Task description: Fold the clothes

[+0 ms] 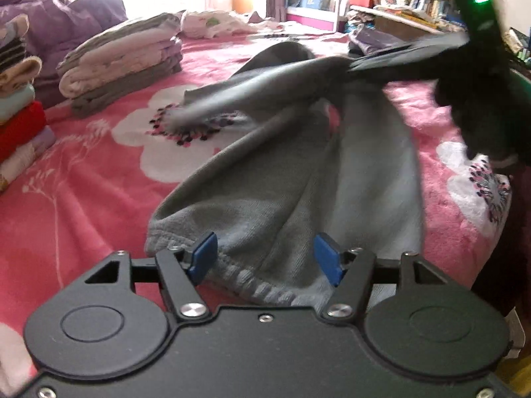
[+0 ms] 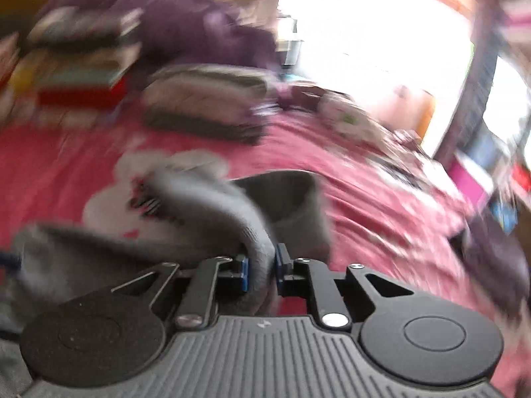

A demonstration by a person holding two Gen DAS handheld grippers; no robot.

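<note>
The right gripper (image 2: 260, 270) is clenched on the grey garment (image 1: 282, 179), lifted toward two o'clock for folding; the left gripper (image 1: 265, 258), released, straddles its waistband.

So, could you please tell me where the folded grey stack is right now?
In the left wrist view the folded grey stack sits upper left on the pink floral bedspread, beyond the grey garment, right of a colourful folded pile.

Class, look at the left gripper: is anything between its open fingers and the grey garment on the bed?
Nothing visible. The left gripper is open with the ribbed hem of the grey knitted garment lying directly between its blue-padded fingers, on the pink floral bedspread.
</note>
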